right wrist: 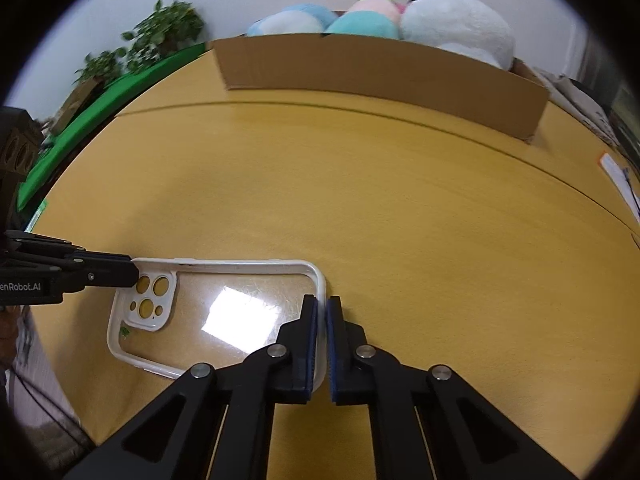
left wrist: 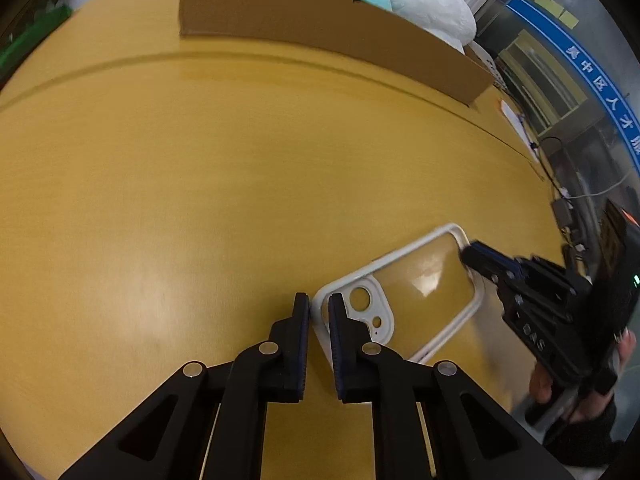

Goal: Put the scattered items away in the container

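A clear phone case with a white rim (left wrist: 416, 284) (right wrist: 224, 312) lies on the yellow wooden table. My left gripper (left wrist: 319, 308) is shut on the rim at the camera-cutout end. It also shows in the right wrist view (right wrist: 134, 272) at the case's left end. My right gripper (right wrist: 322, 312) is shut on the rim at the opposite end. It also shows in the left wrist view (left wrist: 468, 254) at the case's far right edge. A brown cardboard box (left wrist: 320, 28) (right wrist: 380, 76) stands at the far side of the table.
Several plush toys (left wrist: 428, 4) (right wrist: 456, 24) fill the box. A potted plant (right wrist: 160, 36) and a green mat (right wrist: 92, 124) lie beyond the table's left edge. Papers (right wrist: 620, 180) and cables (left wrist: 560, 200) sit by the right edge. A seam (right wrist: 360, 114) crosses the tabletop.
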`<control>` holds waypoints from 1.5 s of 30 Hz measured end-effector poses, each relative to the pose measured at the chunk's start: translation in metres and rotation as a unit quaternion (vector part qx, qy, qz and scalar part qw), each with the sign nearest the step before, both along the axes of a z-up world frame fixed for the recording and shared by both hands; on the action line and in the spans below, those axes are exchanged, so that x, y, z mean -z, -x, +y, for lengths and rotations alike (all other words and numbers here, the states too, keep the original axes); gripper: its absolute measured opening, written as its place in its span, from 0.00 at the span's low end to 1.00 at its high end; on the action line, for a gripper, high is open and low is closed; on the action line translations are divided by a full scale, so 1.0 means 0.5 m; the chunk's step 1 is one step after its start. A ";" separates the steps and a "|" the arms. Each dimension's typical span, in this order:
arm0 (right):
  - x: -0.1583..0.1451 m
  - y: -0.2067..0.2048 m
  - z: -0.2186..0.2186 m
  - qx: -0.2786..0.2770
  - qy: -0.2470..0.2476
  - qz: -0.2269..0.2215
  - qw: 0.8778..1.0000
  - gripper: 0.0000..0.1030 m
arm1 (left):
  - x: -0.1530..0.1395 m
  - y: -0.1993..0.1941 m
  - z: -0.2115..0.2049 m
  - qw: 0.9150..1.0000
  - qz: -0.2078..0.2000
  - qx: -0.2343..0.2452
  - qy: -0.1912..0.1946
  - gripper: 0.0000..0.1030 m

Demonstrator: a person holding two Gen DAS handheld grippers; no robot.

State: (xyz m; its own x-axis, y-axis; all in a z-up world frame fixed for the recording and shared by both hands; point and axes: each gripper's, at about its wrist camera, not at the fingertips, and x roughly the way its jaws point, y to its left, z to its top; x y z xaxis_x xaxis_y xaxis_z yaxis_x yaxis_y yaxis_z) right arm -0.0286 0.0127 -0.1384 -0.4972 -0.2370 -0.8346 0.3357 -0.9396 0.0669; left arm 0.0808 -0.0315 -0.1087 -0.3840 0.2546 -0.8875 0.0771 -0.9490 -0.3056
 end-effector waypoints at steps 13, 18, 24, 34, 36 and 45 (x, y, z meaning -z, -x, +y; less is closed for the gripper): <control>0.006 0.033 0.049 0.059 0.005 -0.011 0.998 0.57 | 0.004 0.015 0.000 1.000 -0.005 0.005 0.002 0.41; 0.002 0.034 0.020 0.026 -0.006 -0.003 1.000 0.09 | 0.004 0.025 0.017 0.999 -0.007 0.009 0.031 0.10; -0.003 0.045 0.024 0.049 0.009 0.007 0.999 0.05 | -0.017 0.049 0.000 1.000 0.010 0.003 0.029 0.08; -0.191 0.205 0.012 0.058 0.038 0.150 0.986 0.05 | -0.242 0.251 -0.034 0.987 0.130 0.021 0.090 0.08; -0.245 0.269 0.006 0.058 0.034 0.184 0.981 0.05 | -0.295 0.304 -0.044 0.981 0.163 0.025 0.103 0.09; -0.382 0.615 0.005 0.092 0.045 0.208 0.973 0.05 | -0.415 0.649 -0.104 0.965 0.216 0.040 0.141 0.09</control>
